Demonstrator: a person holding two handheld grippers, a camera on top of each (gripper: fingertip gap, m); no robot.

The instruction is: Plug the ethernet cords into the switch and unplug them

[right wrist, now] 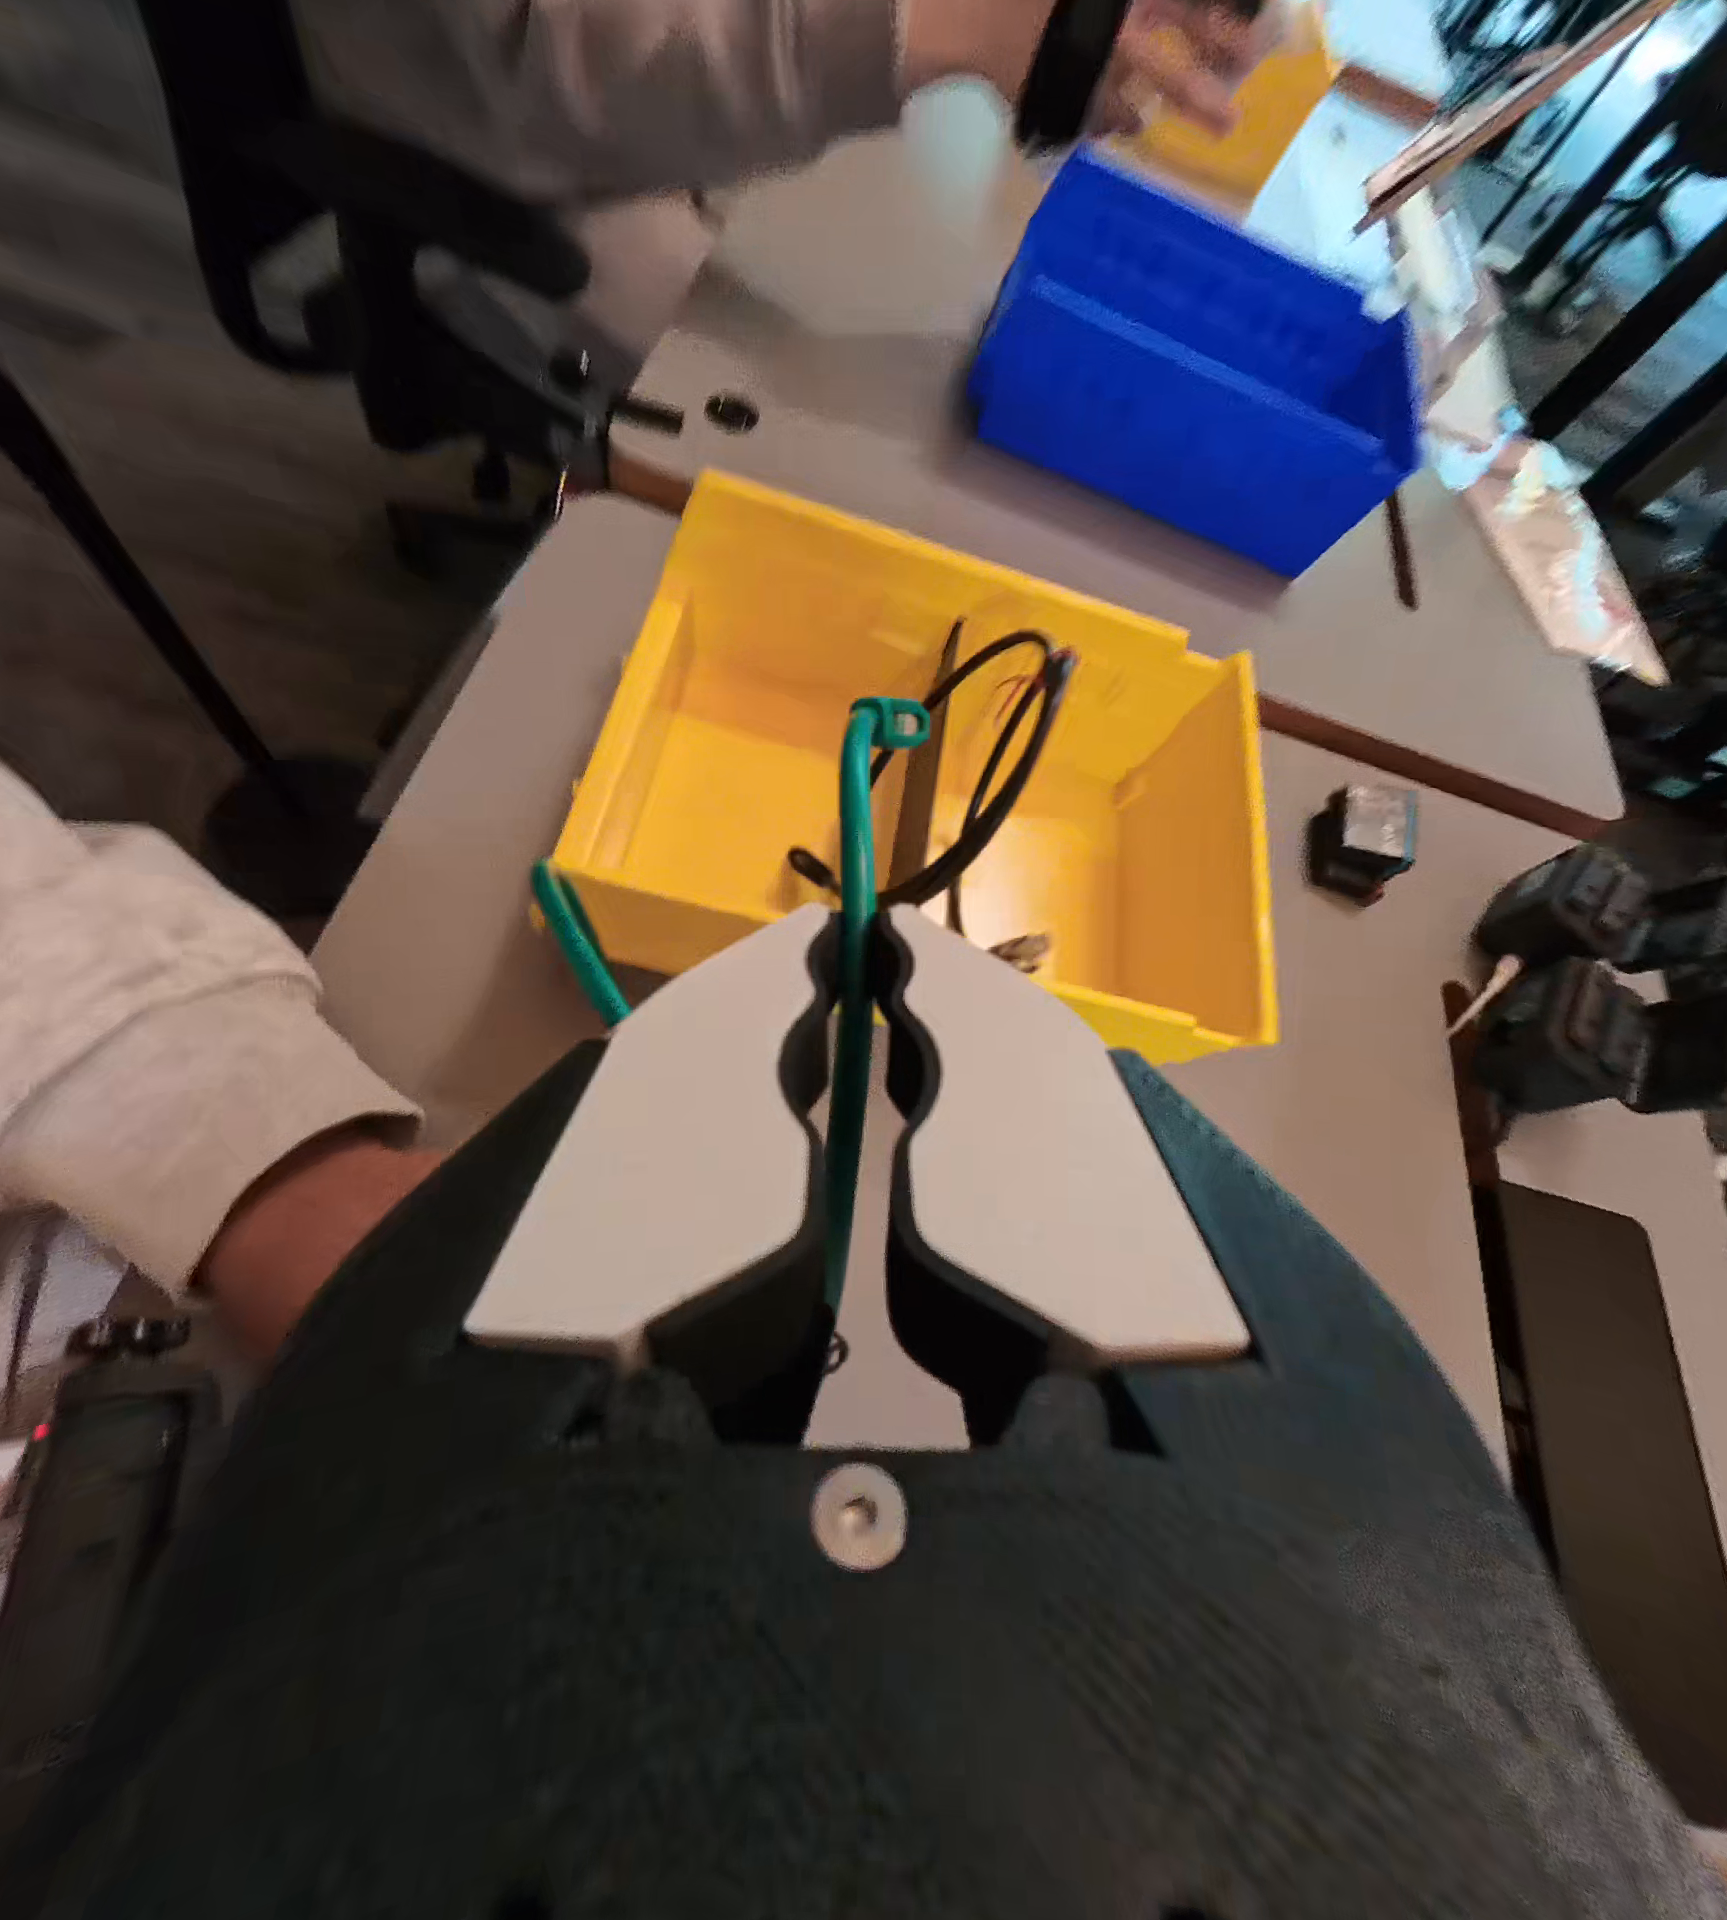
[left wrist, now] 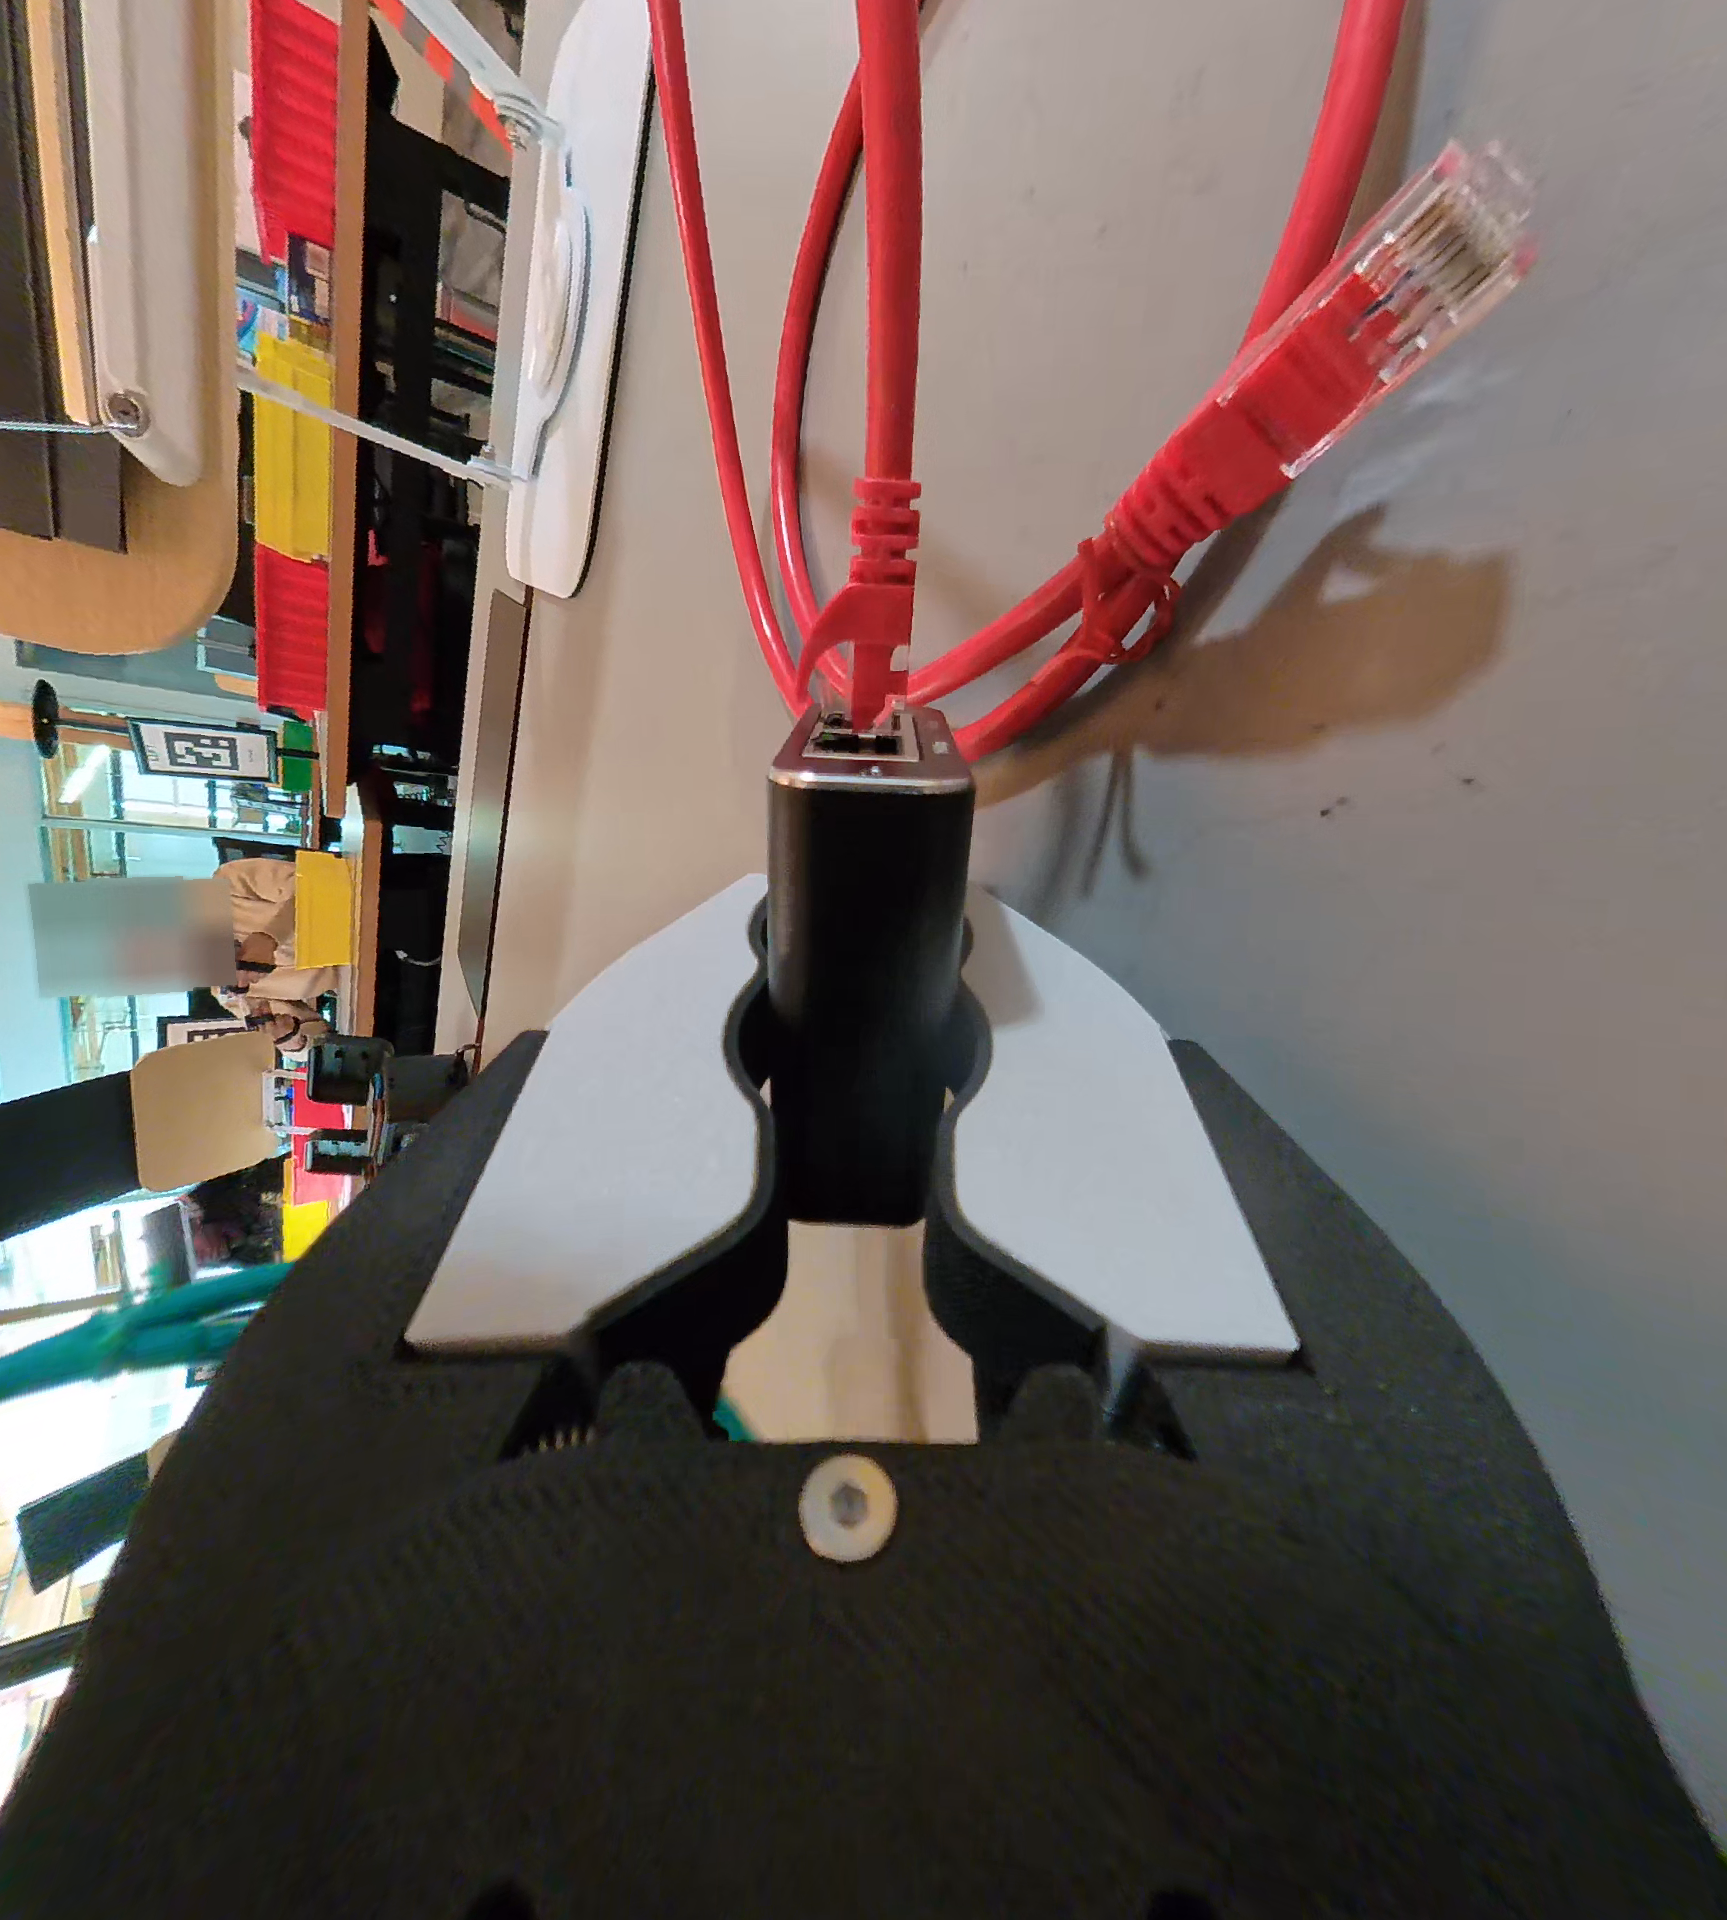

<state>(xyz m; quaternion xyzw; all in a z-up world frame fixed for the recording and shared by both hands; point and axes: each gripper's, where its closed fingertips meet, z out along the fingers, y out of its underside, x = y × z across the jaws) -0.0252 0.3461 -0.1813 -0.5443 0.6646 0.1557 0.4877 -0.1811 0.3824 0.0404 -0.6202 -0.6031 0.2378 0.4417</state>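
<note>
a busy workshop room with shelving, chairs and a person in the background surrounds the pale grey table (right wrist: 1410,1049). on it, in the right wrist view, stand a blue bin (right wrist: 1191,384) farther off and a yellow bin (right wrist: 1191,831) nearer, the yellow one holding a thin black wire (right wrist: 1004,758). a person's sleeve and hand (right wrist: 246,1236) show at the left edge. the left gripper (left wrist: 864,997) is clamped on the black switch (left wrist: 864,977), which sticks out past its fingertips. a red ethernet cord (left wrist: 885,312) is plugged into the switch's port face, its loops lying against the table, and its free clear-tipped plug (left wrist: 1358,332) is lifted off to the right. the right gripper (right wrist: 854,966) is closed around a green ethernet cord (right wrist: 854,935), whose plug end (right wrist: 895,720) curls over above the yellow bin.
</note>
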